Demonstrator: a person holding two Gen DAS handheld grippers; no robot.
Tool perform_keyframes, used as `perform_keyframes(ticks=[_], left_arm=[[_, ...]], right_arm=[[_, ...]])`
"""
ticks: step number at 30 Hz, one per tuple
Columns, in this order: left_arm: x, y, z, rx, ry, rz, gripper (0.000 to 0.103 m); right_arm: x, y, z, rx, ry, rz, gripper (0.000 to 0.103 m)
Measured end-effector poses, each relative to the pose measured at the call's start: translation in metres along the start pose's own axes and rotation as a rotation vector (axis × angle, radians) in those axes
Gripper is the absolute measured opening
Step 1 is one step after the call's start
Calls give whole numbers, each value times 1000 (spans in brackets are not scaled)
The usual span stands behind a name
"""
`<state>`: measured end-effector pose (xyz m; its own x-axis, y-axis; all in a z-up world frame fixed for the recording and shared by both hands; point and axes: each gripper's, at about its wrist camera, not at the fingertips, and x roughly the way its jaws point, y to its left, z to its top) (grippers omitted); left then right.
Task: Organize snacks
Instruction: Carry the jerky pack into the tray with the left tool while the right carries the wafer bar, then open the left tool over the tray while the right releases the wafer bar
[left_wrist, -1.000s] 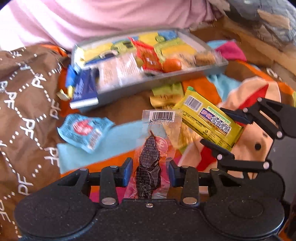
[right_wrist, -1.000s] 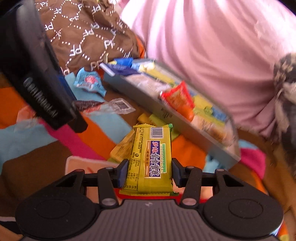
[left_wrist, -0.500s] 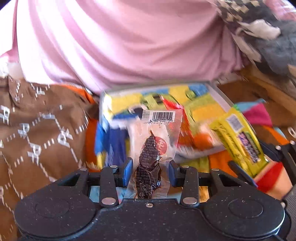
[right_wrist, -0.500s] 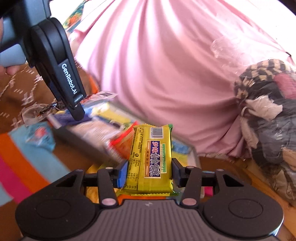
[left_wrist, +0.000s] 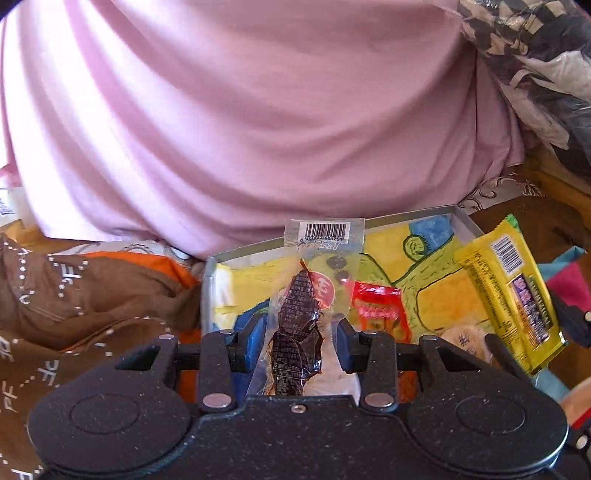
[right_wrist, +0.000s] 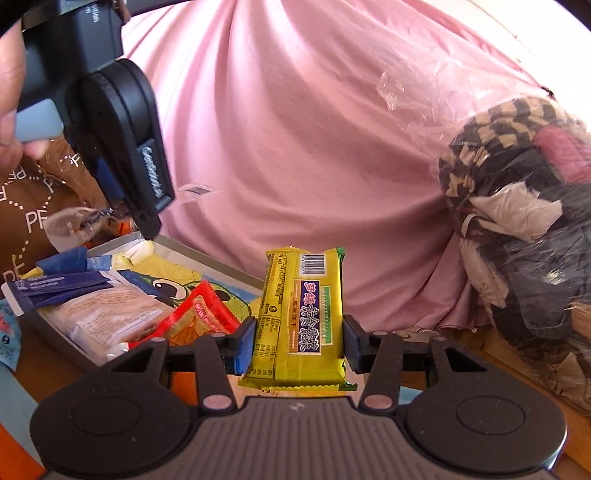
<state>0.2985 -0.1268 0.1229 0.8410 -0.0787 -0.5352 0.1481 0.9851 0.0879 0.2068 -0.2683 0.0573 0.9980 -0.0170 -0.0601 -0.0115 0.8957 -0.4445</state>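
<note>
Left tongs (left_wrist: 300, 341) clamp a clear pouch (left_wrist: 308, 314) with a dark dried snack inside, blue pads pressing both sides, barcode end pointing up and away. Right tongs (right_wrist: 297, 341) grip a yellow bar (right_wrist: 301, 319) upright between their blue pads, barcode at the top. In the left view the same yellow bar (left_wrist: 511, 291) shows at the right edge, tilted, held above the tray's right end.

Just past both tongs sits a grey tray (left_wrist: 424, 216) with a yellow, green and blue cartoon lining. In it: a red packet (left_wrist: 380, 310) near the middle, a pale round snack (left_wrist: 463, 339) beside it, partly hidden by the left tongs. From the right view the tray (right_wrist: 207, 254) also holds a white packet (right_wrist: 107, 314), a dark blue packet (right_wrist: 59, 286) over its left end, and the red packet (right_wrist: 201, 314) leaning beside the white one. The left tongs (right_wrist: 147, 221) hang over the tray's far left corner in that view, a hand (right_wrist: 11, 85) on the handle.

Left of the tray is brown cloth (left_wrist: 74, 295) with white lettering, orange fabric under it. Beyond the tray a pink sheet (left_wrist: 258, 110) fills the background. Far right, a bundle of checked and dark clothes (right_wrist: 524, 206) wrapped in clear plastic.
</note>
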Motion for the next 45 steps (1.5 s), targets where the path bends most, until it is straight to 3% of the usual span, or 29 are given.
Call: perform_keyframes(ticks=[10,19,20,21,22,24,32,34,38,45], left_arm=[[41,-32,-4,107,106,5,42],[62,-30,-6,38,123,-17,44],[62,-28,-6,29,124,-21,46],[61,-26,-5,16,119,-22,54],[60,-24,-6,3,112,-29,66],[57,-21,-6,-16,93,-25,79],[37,-3,-13,-86,49,4,88],[27,4,-14,-117,20,11,96],[0,25,-21,-208,-9,27,102],[-40,58,-54,-245,-45,78,102]], right_arm=[[17,-6,-12,33,101,48,53],[19,-7,-15,42,107,69,51],[19,-6,-16,45,110,73,52],[19,-6,-17,50,110,72,53],[18,-6,-17,54,110,71,59],[17,-6,-17,60,107,72,64],[10,-7,-11,96,81,63,84],[8,-8,-8,115,74,58,87],[-1,-14,0,157,52,58,98],[-24,-20,17,212,-6,60,103]])
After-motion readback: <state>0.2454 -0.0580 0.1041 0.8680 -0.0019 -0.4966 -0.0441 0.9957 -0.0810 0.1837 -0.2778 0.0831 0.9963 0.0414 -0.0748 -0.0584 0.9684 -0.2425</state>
